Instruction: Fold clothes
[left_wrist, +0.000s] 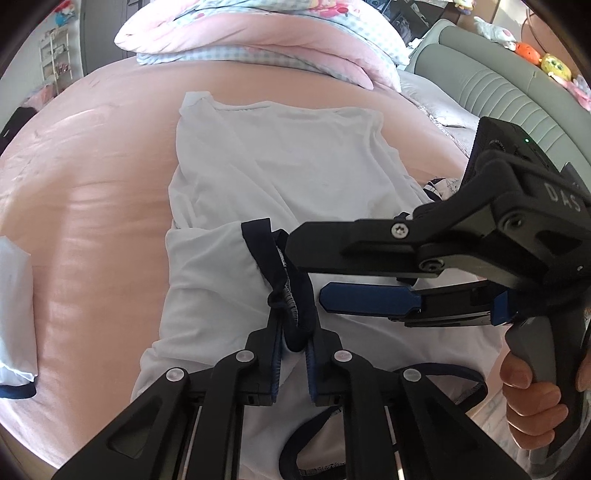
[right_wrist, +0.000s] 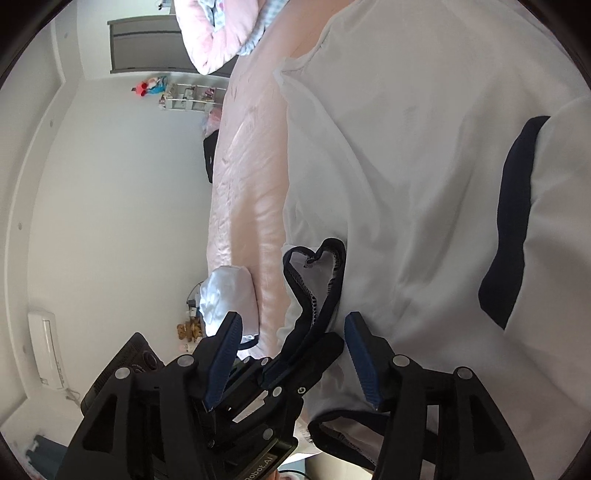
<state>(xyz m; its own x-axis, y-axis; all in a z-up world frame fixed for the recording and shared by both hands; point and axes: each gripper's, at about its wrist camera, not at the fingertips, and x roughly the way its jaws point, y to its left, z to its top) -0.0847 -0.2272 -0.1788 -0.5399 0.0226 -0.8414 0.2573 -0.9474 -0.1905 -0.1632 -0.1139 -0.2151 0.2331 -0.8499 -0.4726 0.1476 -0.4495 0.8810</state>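
A white T-shirt (left_wrist: 280, 162) with navy trim (left_wrist: 258, 240) lies spread on the pink bed (left_wrist: 92, 184). My left gripper (left_wrist: 295, 325) is shut on a bunched loop of that navy trim at the shirt's near end. My right gripper (left_wrist: 306, 271) comes in from the right, held by a hand (left_wrist: 532, 398), its jaws open just beside the pinched trim and not pressing on it. In the right wrist view my right gripper (right_wrist: 291, 319) stands open around the left gripper (right_wrist: 317, 347) and the navy trim (right_wrist: 314, 280); the T-shirt (right_wrist: 406, 147) fills the right side.
A folded white garment (left_wrist: 14, 314) lies at the bed's left edge. Pink and checked quilts (left_wrist: 258, 37) are piled at the far end. A grey padded headboard (left_wrist: 480, 81) with plush toys (left_wrist: 554, 62) runs along the right. Bare pink sheet (right_wrist: 243, 184) lies left of the shirt.
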